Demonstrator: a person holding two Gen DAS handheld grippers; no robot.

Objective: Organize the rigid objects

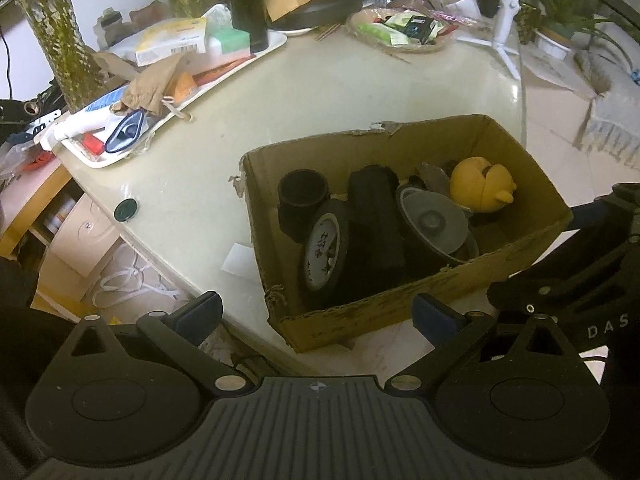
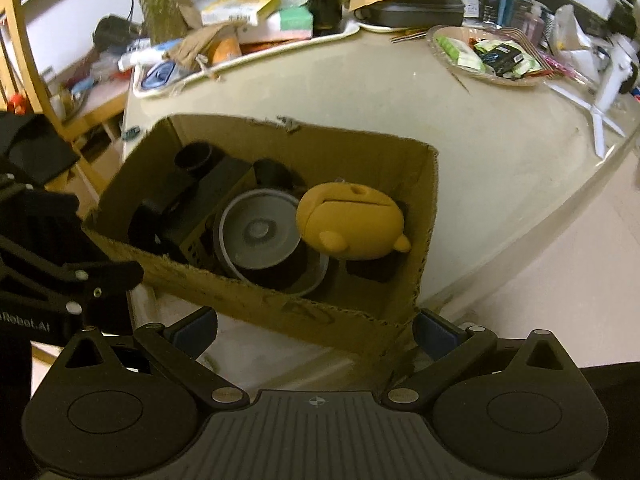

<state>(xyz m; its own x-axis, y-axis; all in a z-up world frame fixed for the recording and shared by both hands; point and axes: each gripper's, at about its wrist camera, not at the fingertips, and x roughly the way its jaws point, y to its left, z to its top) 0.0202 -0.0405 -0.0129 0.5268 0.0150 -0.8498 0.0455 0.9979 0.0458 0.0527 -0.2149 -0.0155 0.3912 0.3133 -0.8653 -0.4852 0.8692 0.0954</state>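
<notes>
An open cardboard box (image 1: 404, 296) (image 2: 256, 296) stands on the pale table near its front edge. Inside lie a yellow duck-shaped toy (image 1: 480, 184) (image 2: 348, 220), a grey round lid (image 1: 434, 222) (image 2: 260, 232), a black cylinder (image 1: 302, 192) (image 2: 196, 160), a white-faced disc (image 1: 326, 254) and dark blocks. My left gripper (image 1: 318, 316) hangs open in front of the box's near wall, nothing between its blue pads. My right gripper (image 2: 314, 330) is open too, its pads on either side of the box's near corner without touching it. Each view shows the other gripper's black frame at its edge.
A long white tray (image 1: 276, 46) (image 2: 348, 32) with boxes, paper bags and a dark bottle lies at the back. A glass dish (image 1: 400, 46) (image 2: 440, 54) of packets sits at the back right. A small dark green cap (image 1: 125, 209) rests on the table's left edge. A white tripod (image 1: 505, 24) stands far right.
</notes>
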